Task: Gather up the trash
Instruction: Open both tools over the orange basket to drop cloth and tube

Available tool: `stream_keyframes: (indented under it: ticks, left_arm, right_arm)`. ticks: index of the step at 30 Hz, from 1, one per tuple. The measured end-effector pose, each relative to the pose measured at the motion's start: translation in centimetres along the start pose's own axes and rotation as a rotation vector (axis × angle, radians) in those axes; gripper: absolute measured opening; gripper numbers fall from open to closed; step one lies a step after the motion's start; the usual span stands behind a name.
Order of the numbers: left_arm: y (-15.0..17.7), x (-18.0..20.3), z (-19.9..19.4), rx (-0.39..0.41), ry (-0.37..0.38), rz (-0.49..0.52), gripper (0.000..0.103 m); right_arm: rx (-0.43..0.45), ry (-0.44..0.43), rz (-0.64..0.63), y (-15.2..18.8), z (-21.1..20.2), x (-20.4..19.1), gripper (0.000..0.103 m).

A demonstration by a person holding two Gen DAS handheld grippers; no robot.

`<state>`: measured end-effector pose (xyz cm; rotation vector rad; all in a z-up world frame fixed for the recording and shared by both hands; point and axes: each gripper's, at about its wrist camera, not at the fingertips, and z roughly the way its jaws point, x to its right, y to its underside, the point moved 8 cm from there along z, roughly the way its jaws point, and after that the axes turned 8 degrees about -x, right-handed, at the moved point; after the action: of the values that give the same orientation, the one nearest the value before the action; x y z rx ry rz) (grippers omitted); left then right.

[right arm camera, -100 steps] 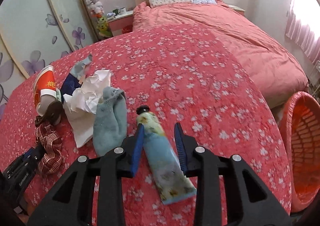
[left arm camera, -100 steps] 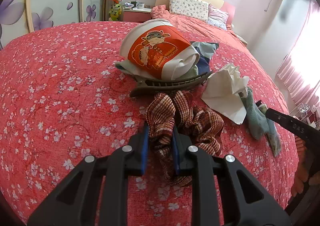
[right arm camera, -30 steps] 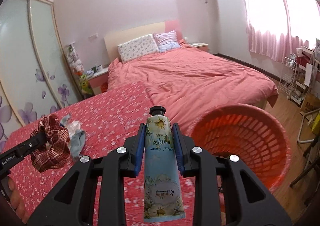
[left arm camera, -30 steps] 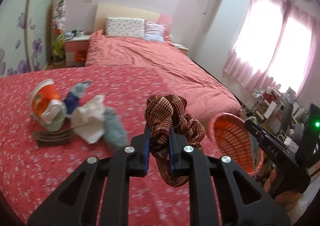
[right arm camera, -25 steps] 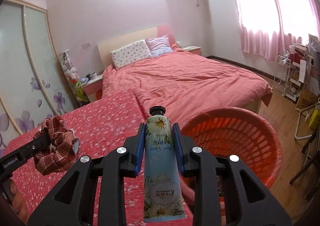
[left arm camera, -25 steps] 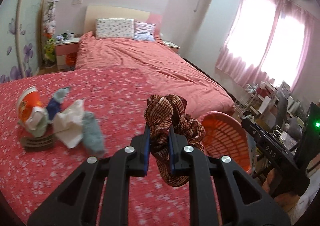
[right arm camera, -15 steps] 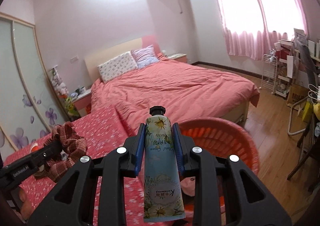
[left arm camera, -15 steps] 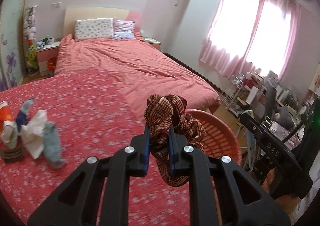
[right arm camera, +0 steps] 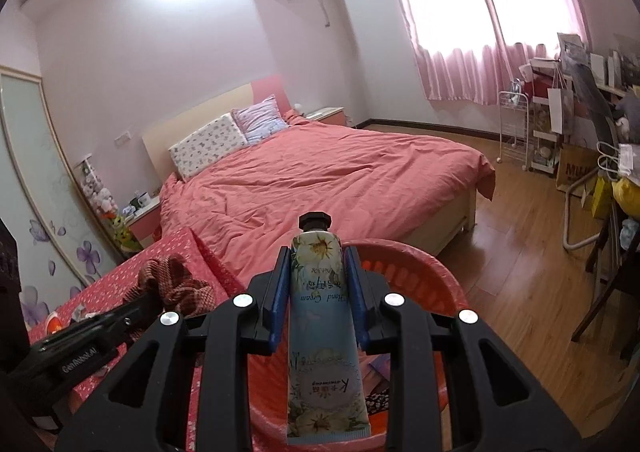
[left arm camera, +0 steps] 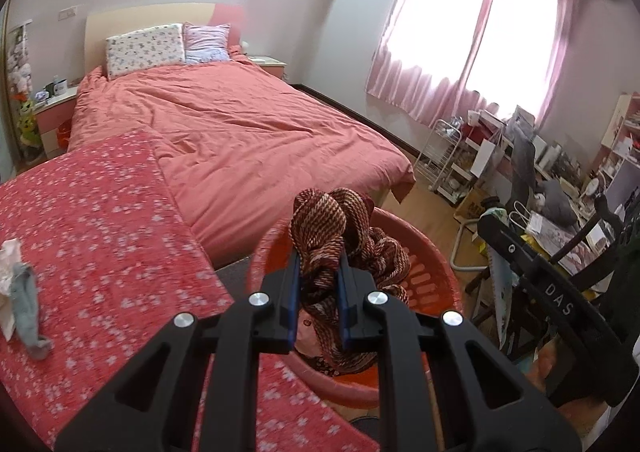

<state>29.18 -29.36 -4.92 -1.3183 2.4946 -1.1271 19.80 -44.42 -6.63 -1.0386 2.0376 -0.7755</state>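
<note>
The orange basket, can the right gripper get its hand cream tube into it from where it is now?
Probably yes. The right gripper, shut on the hand cream tube, hangs right over the orange basket, whose mouth is open beneath it. The left gripper with the scrunchie sits off to one side.

Right gripper [right arm camera: 318, 294]: black frame, blue pads clamped on the sides of a hand cream tube [right arm camera: 323, 332], black cap pointing away, floral print, crimped end nearest the camera. Orange plastic basket [right arm camera: 420, 272]: directly beneath and behind the tube, slotted wall, some patterned scraps inside at lower right. Left gripper [right arm camera: 132, 310]: left of the basket, carrying a red-brown checked scrunchie [right arm camera: 172, 284] above the red floral bedspread [right arm camera: 120, 284]. Bed with salmon duvet [right arm camera: 320, 180]: beyond the basket, two pillows at its headboard. Wooden floor [right arm camera: 520, 252]: right of the basket. Pink curtains [right arm camera: 480, 60]: far right of it.
</note>
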Motion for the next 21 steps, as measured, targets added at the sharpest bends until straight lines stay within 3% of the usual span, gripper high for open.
stream_keyframes:
  ticks: [8, 11, 14, 18, 21]
  left_arm:
    - [0.5, 1.3, 3.8, -0.058, 0.021, 0.016, 0.018]
    - [0.8, 1.6, 4.9, -0.077, 0.019, 0.018, 0.026]
    - [1.1, 1.2, 5.6, -0.094, 0.021, 0.005, 0.040]
    - [1.4, -0.1, 5.5, -0.099, 0.006, -0.019, 0.046]
    - [1.6, -1.6, 4.7, -0.089, -0.031, -0.028, 0.049]
  right_arm:
    - [-0.036, -0.015, 0.063, 0.1, 1.5, 1.8, 0.028]
    - [-0.056, -0.026, 0.084, 0.3, 2.0, 2.1, 0.028]
    - [-0.082, -0.045, 0.100, 0.6, 2.6, 2.4, 0.029]
    - [-0.092, -0.033, 0.103, 0.9, 2.4, 2.5, 0.044]
    - [-0.090, -0.015, 0.081, 1.1, 2.0, 2.1, 0.044]
